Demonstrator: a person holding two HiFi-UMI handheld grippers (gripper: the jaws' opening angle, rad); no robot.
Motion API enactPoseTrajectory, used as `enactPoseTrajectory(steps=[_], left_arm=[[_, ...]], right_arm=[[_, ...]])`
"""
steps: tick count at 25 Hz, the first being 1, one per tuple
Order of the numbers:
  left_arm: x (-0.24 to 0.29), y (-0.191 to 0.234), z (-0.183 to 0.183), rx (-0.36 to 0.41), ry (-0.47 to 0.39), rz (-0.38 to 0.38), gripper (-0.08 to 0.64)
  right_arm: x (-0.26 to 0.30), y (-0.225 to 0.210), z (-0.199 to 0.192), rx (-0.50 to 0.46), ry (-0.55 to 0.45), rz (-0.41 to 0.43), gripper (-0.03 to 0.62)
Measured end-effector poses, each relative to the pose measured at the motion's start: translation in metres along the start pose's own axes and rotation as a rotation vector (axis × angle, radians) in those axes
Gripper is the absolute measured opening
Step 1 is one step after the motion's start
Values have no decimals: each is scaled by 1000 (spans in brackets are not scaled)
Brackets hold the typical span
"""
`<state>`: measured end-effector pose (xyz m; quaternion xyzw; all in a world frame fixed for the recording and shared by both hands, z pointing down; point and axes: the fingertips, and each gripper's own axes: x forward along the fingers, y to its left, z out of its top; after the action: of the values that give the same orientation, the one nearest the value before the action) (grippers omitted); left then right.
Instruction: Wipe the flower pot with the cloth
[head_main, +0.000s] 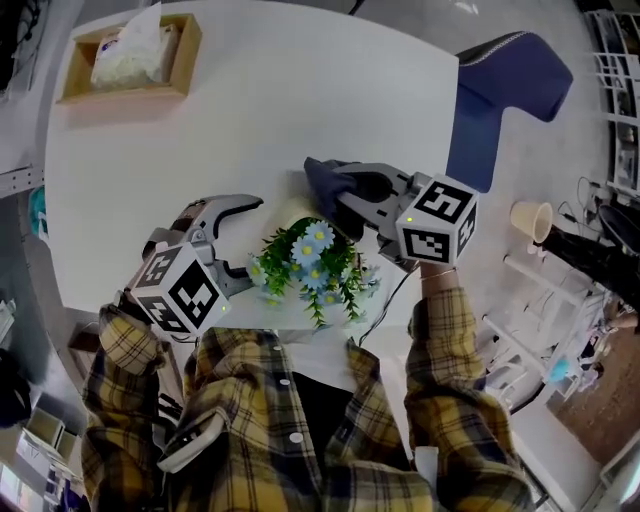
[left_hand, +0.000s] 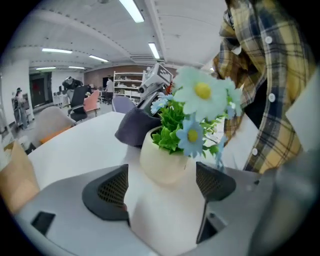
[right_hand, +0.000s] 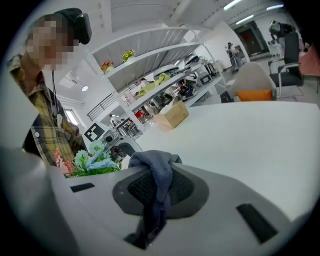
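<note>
A cream flower pot with green leaves and blue flowers stands near the table's front edge. My left gripper is open just left of it. In the left gripper view the pot sits right ahead of the spread jaws, not touched by them. My right gripper is shut on a dark blue-grey cloth, which is at the pot's far right side. The cloth bunches and hangs between the jaws in the right gripper view. Whether the cloth touches the pot cannot be told.
A wooden tissue box rests at the table's far left corner. A blue chair stands beyond the right edge of the white table, with a paper cup on a stand to the right.
</note>
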<state>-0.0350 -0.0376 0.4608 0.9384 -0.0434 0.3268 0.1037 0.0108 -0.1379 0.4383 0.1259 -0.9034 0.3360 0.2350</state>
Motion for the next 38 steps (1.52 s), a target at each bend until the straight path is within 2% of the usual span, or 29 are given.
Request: enactPoseTrajectory(steps=[6,12,17,19,21,24,26,32,38], left_arm=[[-54,-4,27,-141,-168,157,426],[-102,-14,83,-186,-370,275,421],[-137,-23,131,-220,-514,373,285],[-146,-27,147,-235,-562,377,243],[-152,-32,160,-250,-604,369,230],[-162,-34,177,-286,-667,395,163],[-165,-34,185,-292,-676,426,128],[-166,-39,198,-256,-613,497,10],[-170,-42,203,-258,-617,484,8]], right_arm=[[-48,15,36,-61,-189,-175,21],[-110,52,77,-150,-399,-336,21],[-146,100,98,-209,-525,-399,21],[-153,119,103,-234,-559,-406,21],[-159,137,106,-260,-586,-414,21],[-164,160,109,-293,-622,-417,21],[-163,173,110,-311,-627,-408,21],[-153,193,103,-332,-609,-385,21],[-150,203,105,-307,-635,-352,21]])
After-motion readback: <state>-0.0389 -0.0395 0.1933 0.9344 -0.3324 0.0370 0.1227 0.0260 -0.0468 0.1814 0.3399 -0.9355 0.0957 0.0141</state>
